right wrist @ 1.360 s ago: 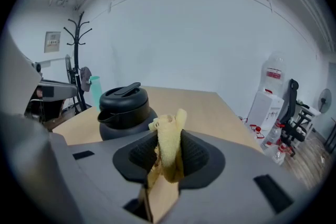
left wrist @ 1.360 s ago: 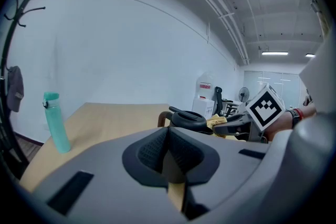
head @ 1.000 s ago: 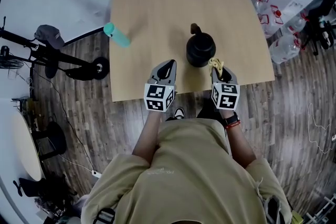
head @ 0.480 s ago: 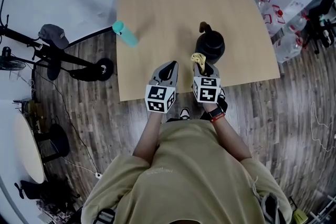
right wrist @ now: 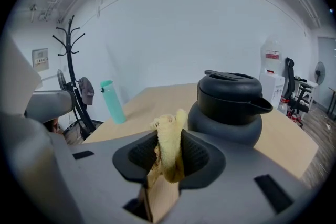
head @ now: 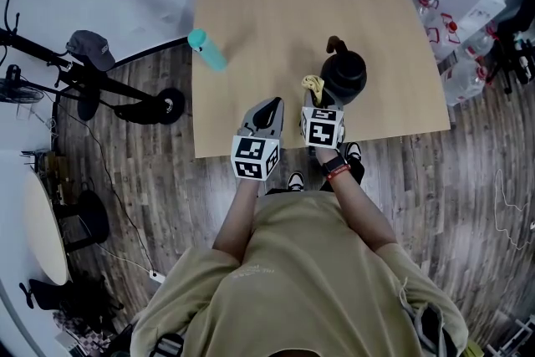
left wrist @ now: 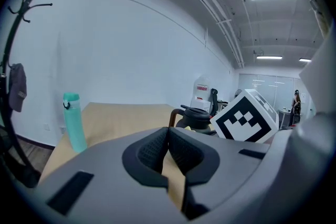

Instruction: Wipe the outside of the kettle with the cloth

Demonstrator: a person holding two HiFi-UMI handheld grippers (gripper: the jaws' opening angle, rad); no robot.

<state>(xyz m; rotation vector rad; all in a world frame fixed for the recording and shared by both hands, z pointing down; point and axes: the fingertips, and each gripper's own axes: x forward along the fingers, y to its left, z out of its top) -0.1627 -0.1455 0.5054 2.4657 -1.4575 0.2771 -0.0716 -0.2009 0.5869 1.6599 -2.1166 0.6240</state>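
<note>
I have the cloth (right wrist: 169, 147) pinched in the right gripper (head: 318, 98). Its fingers (right wrist: 198, 155) are closed tight on a yellow fold, and a tuft stands proud of the tips. That suits me, since the soft tuft should meet the kettle before the hard plastic does.

The kettle (head: 343, 78) sits just right of centre in the head view, near the front edge of the tabletop (head: 276, 4). In the right gripper view it fills the middle right, close ahead of the cloth, with its spout toward the right edge. I see a gap between the cloth and its black flank, so I judge there is no contact at this moment. The gripper is lined up on the kettle's left side, which I take as the place for the next pass of the wipe.

The left gripper (head: 269, 106) hangs at the near edge of the tabletop, left of the right one and apart from the kettle. Its fingers (left wrist: 149, 149) are drawn together with nothing between them; only bare tabletop shows below the tips. I read it as parked, ready to steady the kettle if the wiping starts to push it, because nothing else braces it.

A teal bottle (head: 207, 51) stands at the tabletop's left edge, well clear of the work.
</note>
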